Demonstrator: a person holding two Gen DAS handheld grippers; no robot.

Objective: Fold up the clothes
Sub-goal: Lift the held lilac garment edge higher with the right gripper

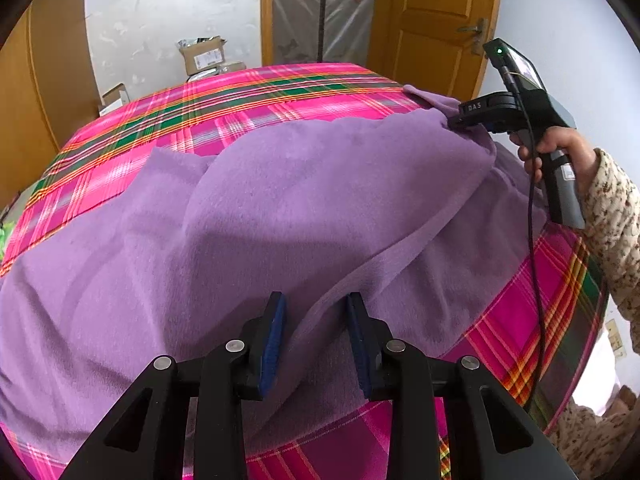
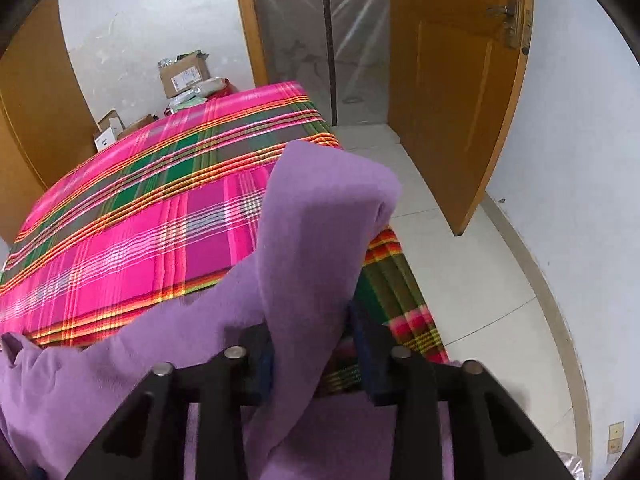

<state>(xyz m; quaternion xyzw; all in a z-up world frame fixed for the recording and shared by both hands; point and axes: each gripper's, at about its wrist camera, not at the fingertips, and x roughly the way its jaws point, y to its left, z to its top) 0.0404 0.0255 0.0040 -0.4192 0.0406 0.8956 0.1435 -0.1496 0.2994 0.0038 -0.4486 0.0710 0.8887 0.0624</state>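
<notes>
Both wrist views are bright and evenly lit by soft, diffuse daylight with no single visible source, so the purple garment [image 1: 280, 208] carries only gentle grey shading in its folds and the plaid bedcover [image 2: 132, 216] reads vivid and saturated, slightly blown out along its pale stripes. Strong fisheye distortion bulges the bed into a dome, bows the orange door [image 2: 460, 80] and its frame, and leaves black vignette corners in each picture. Focus is fairly sharp at the centre, softer on the fabric nearest the lens in the right wrist view; faint glare shows on the plastic sheeting [image 2: 352, 40] in the doorway.
</notes>
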